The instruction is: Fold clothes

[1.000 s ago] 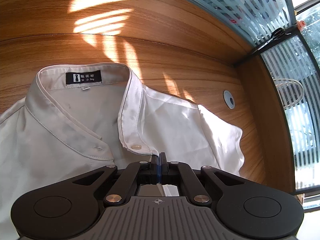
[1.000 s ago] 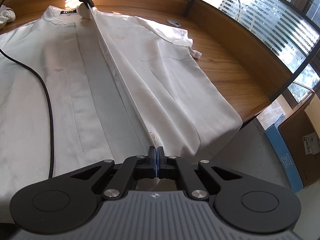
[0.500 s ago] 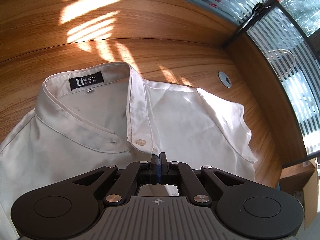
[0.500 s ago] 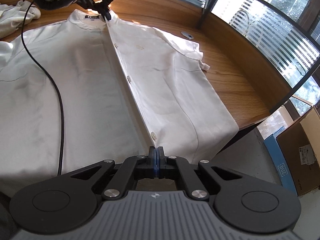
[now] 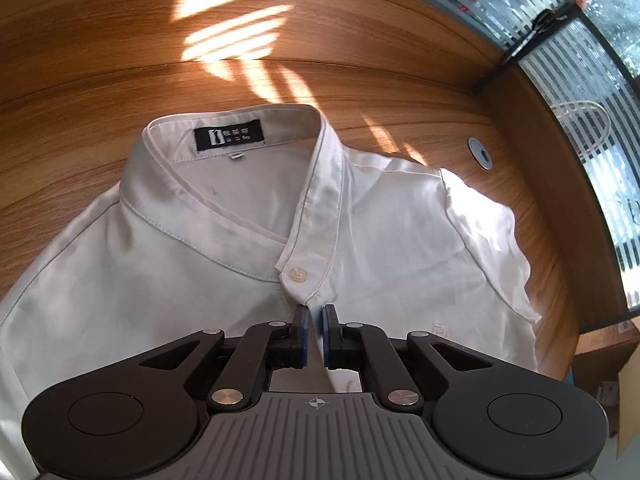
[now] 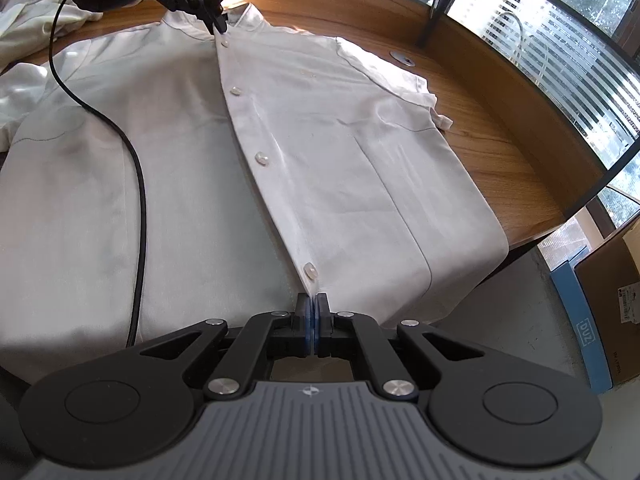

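Left tongs (image 5: 315,330) opening, placket edge of shirt (image 5: 400,248) between; right tongs (image 6: 312,322) pinch hem; shirt cut off left on desk (image 5: 120,60).

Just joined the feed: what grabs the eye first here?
A white shirt spread flat across the wooden table, its button placket running down the middle. The left gripper sits at the collar end, jaws opening with the placket edge between them, and the right gripper pinches the hem end. A black cable lies across the shirt.

Bright striped sunlight, fisheye-warped edges
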The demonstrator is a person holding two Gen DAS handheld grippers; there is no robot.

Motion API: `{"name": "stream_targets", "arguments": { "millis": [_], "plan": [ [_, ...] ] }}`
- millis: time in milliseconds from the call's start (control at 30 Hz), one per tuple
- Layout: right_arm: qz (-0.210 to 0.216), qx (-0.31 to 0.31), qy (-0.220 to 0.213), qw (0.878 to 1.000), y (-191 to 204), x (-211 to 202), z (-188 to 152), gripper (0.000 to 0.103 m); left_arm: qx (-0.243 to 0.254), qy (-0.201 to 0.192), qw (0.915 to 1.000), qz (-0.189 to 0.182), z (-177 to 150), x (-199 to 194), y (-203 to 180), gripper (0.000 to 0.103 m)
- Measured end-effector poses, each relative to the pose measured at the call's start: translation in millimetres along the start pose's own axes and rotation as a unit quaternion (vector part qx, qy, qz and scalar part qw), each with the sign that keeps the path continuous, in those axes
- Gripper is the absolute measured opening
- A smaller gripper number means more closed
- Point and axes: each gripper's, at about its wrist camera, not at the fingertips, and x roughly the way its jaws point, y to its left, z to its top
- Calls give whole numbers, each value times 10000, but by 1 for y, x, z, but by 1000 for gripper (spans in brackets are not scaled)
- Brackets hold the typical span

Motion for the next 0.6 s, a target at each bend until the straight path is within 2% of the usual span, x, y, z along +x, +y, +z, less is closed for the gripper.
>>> {"name": "stream_targets", "arguments": {
  "millis": [33,100,200,333,600],
  "plan": [
    [30,-19,2,10000,0,0,-1,4,-101,-49,9999,-20,-1,-2,3,17],
    [39,-19,-35,10000,0,-3,-4,19,-258,-187,9995,-53,-2,-7,9,28],
    [85,103,-58,9999,-3,-7,-9,21,-319,-347,9989,-41,-2,-16,12,28],
    [105,446,-51,9989,-12,-9,-17,22,-136,-450,9989,62,-3,-25,8,28],
    [131,1053,-1,9944,-27,-7,-45,23,106,-471,9987,157,-13,-41,-3,28]
  ]
}}
